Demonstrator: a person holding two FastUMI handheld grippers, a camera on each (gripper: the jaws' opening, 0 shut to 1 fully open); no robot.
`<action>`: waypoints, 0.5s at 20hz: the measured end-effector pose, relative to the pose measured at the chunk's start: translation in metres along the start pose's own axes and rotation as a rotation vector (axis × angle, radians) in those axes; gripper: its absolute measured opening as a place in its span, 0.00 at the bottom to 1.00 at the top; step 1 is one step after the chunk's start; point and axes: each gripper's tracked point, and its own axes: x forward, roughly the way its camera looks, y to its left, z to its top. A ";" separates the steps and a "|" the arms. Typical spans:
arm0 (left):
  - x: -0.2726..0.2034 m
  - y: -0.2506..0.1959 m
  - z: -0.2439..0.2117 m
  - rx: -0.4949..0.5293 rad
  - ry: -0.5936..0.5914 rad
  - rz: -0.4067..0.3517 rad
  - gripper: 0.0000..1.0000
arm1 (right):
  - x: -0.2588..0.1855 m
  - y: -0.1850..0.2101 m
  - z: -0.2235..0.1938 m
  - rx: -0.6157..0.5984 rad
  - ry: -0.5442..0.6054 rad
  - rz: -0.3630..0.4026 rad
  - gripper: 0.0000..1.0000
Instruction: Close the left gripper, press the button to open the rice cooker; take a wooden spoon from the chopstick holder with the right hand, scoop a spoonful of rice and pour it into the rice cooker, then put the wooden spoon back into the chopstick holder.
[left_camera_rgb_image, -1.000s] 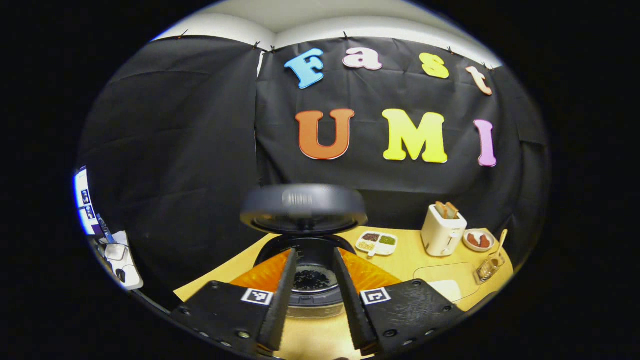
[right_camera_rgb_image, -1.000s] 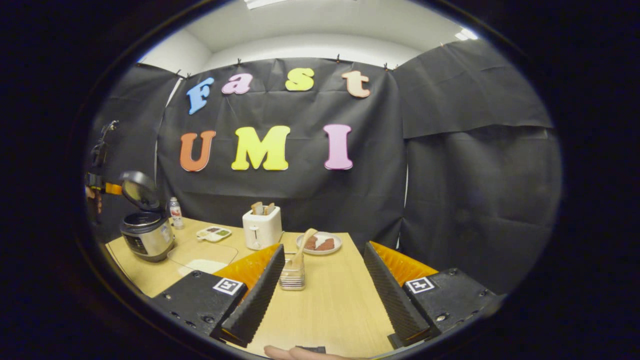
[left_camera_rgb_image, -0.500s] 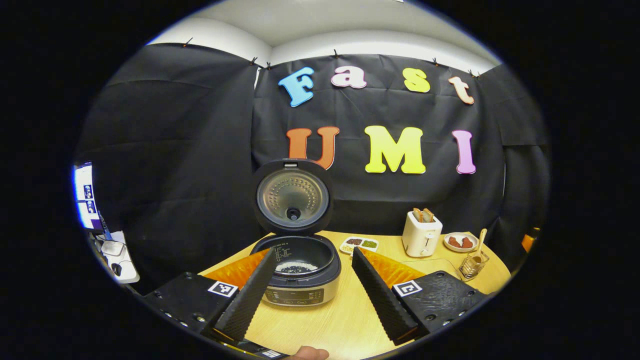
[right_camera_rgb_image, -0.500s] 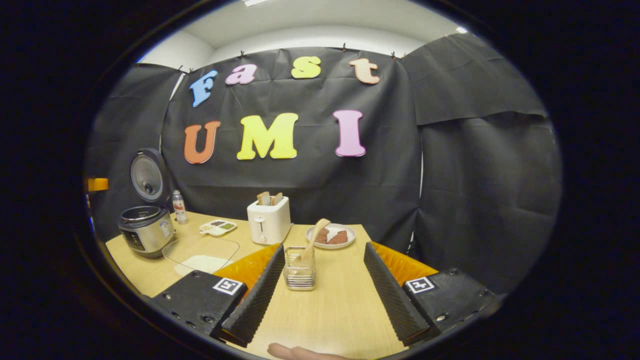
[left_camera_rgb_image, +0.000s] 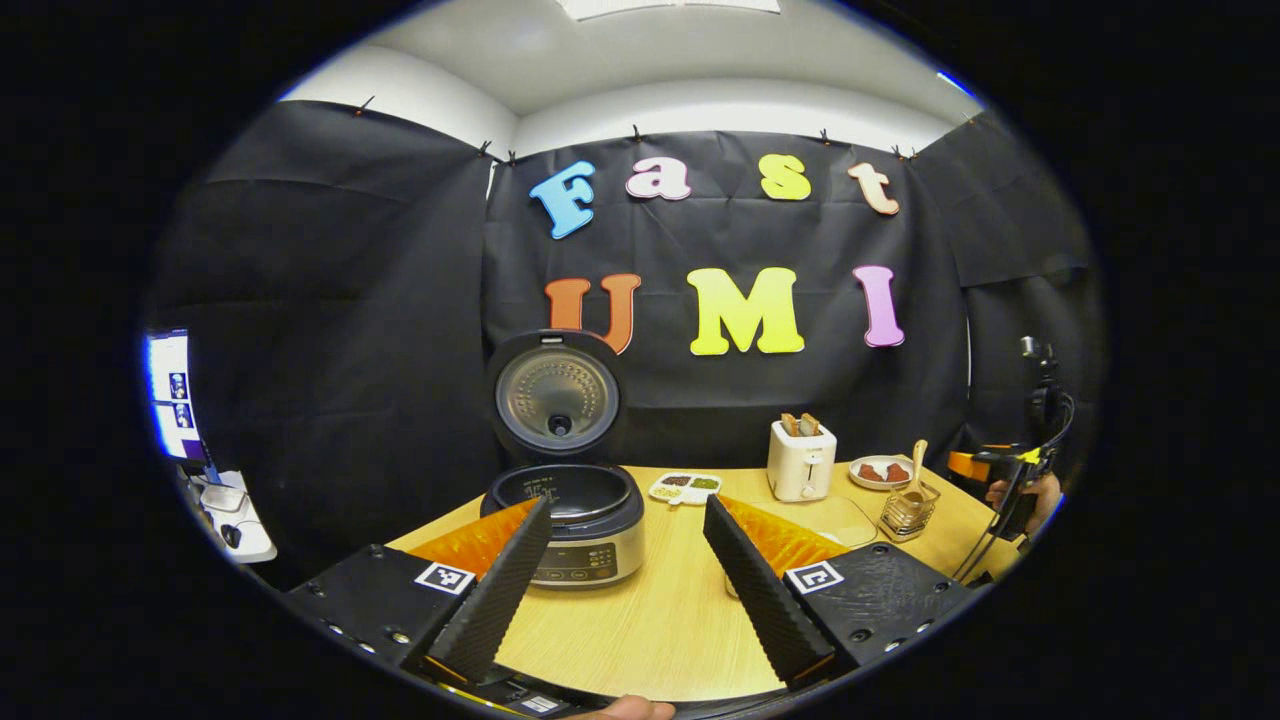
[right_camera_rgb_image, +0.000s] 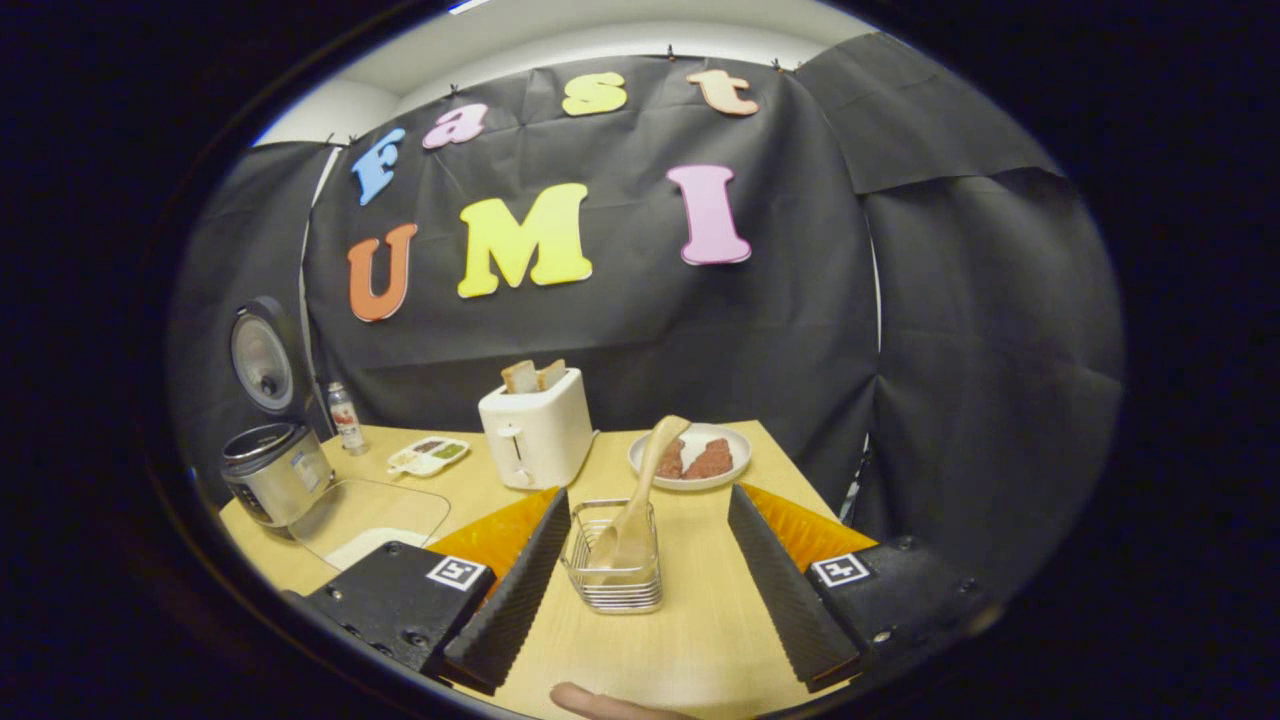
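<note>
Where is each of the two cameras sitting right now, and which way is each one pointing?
Left gripper view: rides the left gripper, facing the open rice cooker; its open fingers and a fingertip show below.
Right gripper view: rides the right gripper, facing the chopstick holder with the wooden spoon; open fingers, a fingertip below.
Shared: rice cooker, toaster, holder, spoon, plate, table.

Black cloth (left_camera_rgb_image: 330, 300) hangs pinned across the booth's walls below a white ceiling (left_camera_rgb_image: 640, 50) with a bright light panel (left_camera_rgb_image: 668, 5), behind a pale wooden table (right_camera_rgb_image: 690, 620), and a lit screen (left_camera_rgb_image: 170, 395) glows far left.
</note>
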 end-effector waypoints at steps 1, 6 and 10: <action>-0.003 -0.004 0.000 0.004 -0.007 -0.008 0.98 | 0.014 0.002 0.000 -0.001 0.008 0.002 1.00; -0.013 -0.021 -0.009 0.010 -0.018 -0.044 0.96 | 0.076 0.004 -0.001 -0.046 0.046 0.003 1.00; -0.012 -0.022 -0.023 0.055 0.010 -0.051 0.96 | 0.112 -0.009 -0.015 0.032 0.142 -0.034 1.00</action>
